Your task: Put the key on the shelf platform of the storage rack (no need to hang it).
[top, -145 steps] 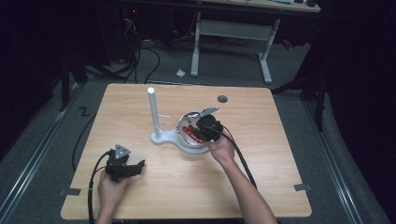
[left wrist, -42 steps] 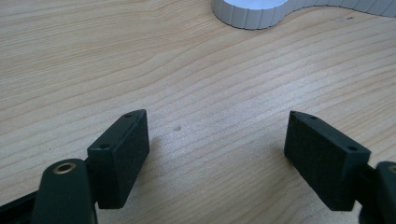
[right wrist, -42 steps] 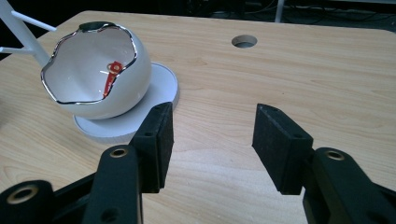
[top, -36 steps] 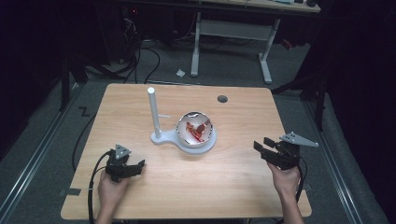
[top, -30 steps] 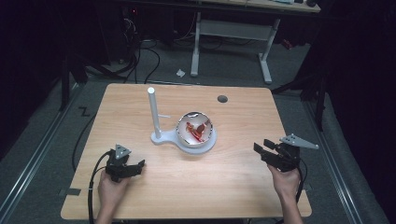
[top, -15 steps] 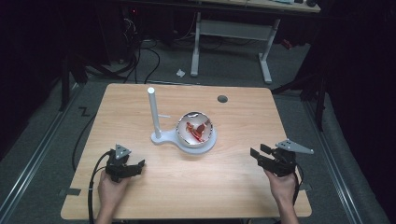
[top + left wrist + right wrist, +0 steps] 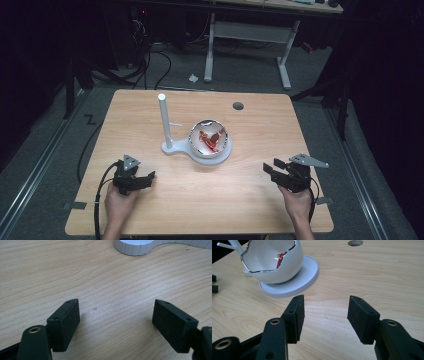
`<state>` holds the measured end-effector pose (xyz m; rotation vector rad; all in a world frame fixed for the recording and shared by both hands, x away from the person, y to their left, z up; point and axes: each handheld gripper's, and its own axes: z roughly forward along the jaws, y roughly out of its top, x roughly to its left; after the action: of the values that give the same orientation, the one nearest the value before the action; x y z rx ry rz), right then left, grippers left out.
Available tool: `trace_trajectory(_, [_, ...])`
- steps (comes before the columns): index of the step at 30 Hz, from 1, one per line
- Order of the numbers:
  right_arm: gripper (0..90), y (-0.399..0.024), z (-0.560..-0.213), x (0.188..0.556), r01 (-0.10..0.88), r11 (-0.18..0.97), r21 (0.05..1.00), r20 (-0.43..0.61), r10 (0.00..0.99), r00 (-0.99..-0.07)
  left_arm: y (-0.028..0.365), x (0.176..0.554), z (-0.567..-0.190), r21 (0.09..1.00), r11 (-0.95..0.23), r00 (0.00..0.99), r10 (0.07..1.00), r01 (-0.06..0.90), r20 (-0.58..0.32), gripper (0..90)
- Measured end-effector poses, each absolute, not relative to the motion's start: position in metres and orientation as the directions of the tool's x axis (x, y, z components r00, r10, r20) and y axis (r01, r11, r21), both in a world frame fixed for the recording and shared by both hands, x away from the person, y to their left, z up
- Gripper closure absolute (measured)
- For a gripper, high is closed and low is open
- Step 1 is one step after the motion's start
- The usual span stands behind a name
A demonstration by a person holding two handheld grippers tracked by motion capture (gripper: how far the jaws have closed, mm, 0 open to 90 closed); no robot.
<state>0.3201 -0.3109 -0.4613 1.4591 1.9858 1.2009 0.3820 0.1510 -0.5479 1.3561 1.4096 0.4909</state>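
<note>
A white bowl point(image 7: 210, 142) with a wavy silver rim sits on the round dish of a white stand point(image 7: 175, 148) at the table's middle, and something red point(image 7: 211, 140) lies inside it. The bowl point(image 7: 272, 262) and its red contents point(image 7: 279, 260) also appear in the right gripper view. A white post point(image 7: 164, 120) rises from the stand. My left gripper point(image 7: 146, 178) rests near the front left, open and empty point(image 7: 116, 322). My right gripper point(image 7: 270, 167) is at the front right, open with nothing between its jaws point(image 7: 325, 315), pointing toward the bowl.
The wooden table point(image 7: 250, 200) has a round cable hole point(image 7: 238, 106) at the back right. A thin white peg point(image 7: 175, 124) sticks out of the post. Beyond the table are a desk frame point(image 7: 250, 35) and floor cables point(image 7: 150, 55).
My right gripper, earlier over the bowl, now sits at the front right and has edged slightly left over the last second. The left gripper has stayed put.
</note>
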Motion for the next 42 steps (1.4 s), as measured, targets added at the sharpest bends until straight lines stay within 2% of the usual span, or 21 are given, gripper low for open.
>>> trace_trajectory(42, [46.4,-0.283,-0.495,0.330,0.604,0.133,0.786,0.154,0.904,-0.400,0.151,0.382,-0.548,0.850,0.268,0.216,0.892,0.453,-0.396,22.4])
